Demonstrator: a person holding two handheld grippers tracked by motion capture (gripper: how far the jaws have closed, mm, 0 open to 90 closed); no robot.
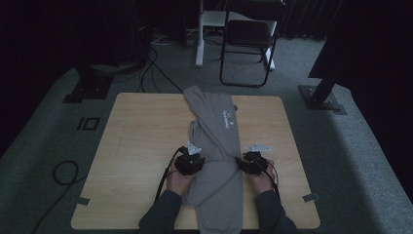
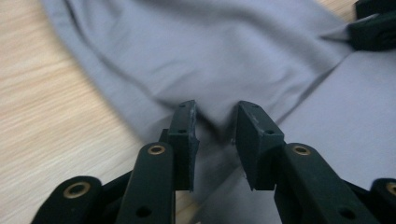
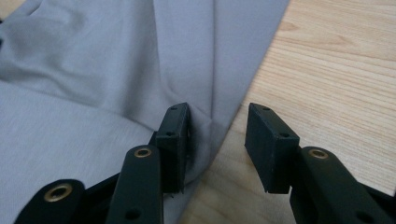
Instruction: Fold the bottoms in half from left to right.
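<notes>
A: Where's the grey garment [image 1: 214, 146]?
B: Mid-table [image 1: 136, 146], bunched lengthwise; left gripper [image 2: 215, 123] parted over a fold, right gripper [image 3: 217, 128] parted astride its edge; neither's pinching.
A: Risk?
B: Thin bite, prob slips; fold collapses w/ uneven pull.

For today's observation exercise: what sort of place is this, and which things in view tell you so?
Probably a lab or studio set up for recording. A lone wooden table stands on grey carpet, black stand bases flank it, cables trail across the floor, and dark curtains surround it.
</notes>
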